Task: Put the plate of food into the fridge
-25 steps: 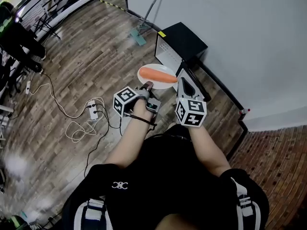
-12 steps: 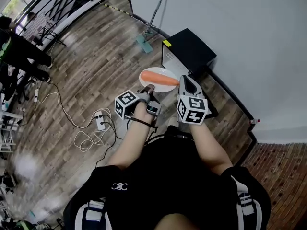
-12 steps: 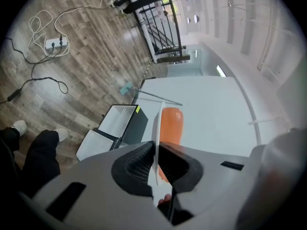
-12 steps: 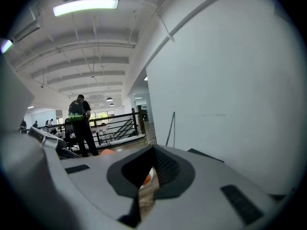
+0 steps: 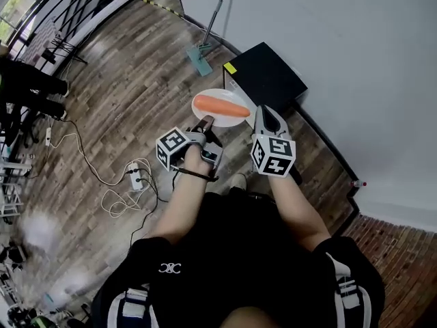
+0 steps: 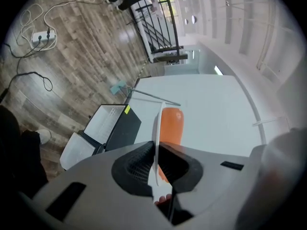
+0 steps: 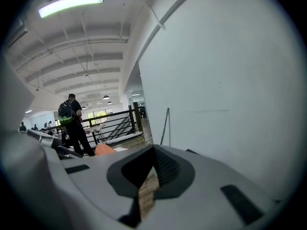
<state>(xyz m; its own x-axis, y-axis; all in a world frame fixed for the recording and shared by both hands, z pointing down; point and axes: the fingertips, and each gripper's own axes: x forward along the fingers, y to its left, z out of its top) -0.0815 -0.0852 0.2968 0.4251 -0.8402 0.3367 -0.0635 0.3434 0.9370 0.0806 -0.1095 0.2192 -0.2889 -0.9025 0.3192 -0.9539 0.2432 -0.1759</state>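
Holding the plate (image 5: 217,93) by its near rim in my left gripper (image 5: 207,121): the jaws are clamped on the thin white edge, and the rest of the plate sticks out ahead of them in the air. One carrot (image 5: 220,106) lies loose across the plate, past the jaw tips. My right gripper (image 5: 268,111) sits just to the right of the plate, jaws drawn together on nothing.

The small black fridge (image 5: 270,74) stands on the floor ahead and to the right of my left gripper, with its white inside open toward me.

Handling notes (judgement):
- Plate looks stiff and smooth, so a single rim pinch may slip or pivot.
- Weight hangs beyond the jaws; keep it level.
- Carrot is round and unsecured, and any tilt could roll it off.
- Best hold is the rim, as now; a second pinch by the right gripper on its side would steady it.
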